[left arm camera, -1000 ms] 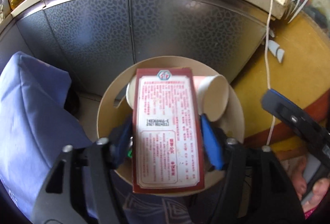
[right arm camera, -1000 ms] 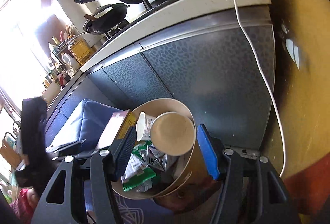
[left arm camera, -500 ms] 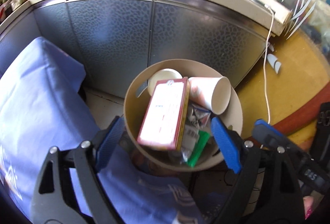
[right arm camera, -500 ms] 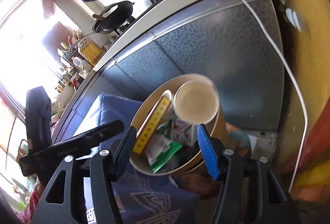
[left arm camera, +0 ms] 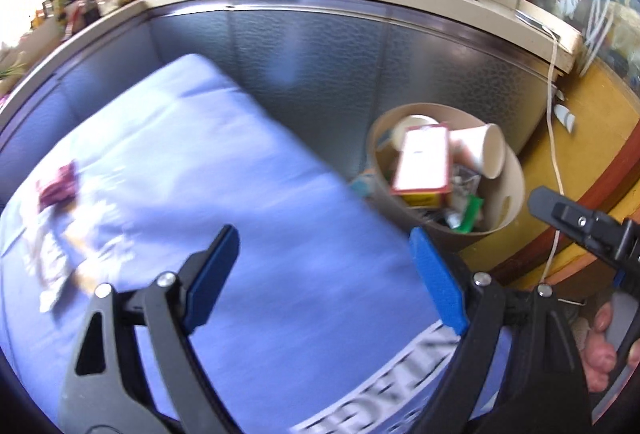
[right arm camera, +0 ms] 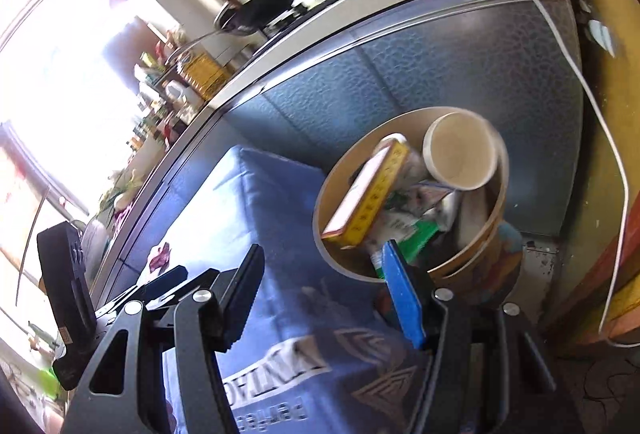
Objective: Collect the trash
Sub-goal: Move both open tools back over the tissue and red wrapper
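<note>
Left claw (left arm camera: 324, 278) withdrawn; tabletop litter (left arm camera: 56, 190) blurred

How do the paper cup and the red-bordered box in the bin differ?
The paper cup is round, plain cream, lying on its side with its open mouth showing; the red-bordered box is flat, rectangular, printed, with a yellow edge, leaning tilted. Both rest atop other trash inside the round bin.
</note>
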`<state>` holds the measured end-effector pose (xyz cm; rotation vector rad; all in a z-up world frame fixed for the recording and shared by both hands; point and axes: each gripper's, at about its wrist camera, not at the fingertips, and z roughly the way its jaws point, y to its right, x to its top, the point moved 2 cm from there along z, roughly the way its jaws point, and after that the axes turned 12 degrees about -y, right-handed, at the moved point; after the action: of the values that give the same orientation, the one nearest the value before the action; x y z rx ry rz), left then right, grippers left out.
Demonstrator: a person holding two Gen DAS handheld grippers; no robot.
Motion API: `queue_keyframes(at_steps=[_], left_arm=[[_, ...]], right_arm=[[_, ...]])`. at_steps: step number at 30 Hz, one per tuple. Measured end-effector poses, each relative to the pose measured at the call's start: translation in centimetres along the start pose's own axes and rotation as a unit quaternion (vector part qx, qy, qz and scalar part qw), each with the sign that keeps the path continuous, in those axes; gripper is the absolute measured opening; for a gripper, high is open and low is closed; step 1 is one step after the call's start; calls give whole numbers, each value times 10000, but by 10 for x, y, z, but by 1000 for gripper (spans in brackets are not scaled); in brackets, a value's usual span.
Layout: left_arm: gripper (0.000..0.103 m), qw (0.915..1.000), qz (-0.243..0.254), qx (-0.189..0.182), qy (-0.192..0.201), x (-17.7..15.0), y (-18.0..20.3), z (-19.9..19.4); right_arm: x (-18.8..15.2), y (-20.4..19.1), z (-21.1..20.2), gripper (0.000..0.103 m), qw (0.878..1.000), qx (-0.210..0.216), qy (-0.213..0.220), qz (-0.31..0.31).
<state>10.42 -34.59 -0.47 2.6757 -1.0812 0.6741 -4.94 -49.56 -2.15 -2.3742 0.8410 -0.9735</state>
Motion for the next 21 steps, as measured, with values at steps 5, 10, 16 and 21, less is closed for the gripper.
queue_keyframes(at_steps=[5, 10, 16, 21], left_arm=[[84, 9992, -304, 218, 108, -22, -45, -18], [84, 9968, -705, 334, 171, -51, -99, -35], [84, 9878, -1467, 509, 129, -94, -189, -48], [83, 9752, -2132, 584, 93, -107, -260, -50]], right_arm=[[-9, -46, 18, 60, 9990, 70, -232, -364], [-23, -96, 48, 60, 9940, 184, -684, -831], [-45, -160, 91, 60, 9806, 278, -1227, -1504], [-66, -201, 125, 60, 9697, 355, -1611, -1804]])
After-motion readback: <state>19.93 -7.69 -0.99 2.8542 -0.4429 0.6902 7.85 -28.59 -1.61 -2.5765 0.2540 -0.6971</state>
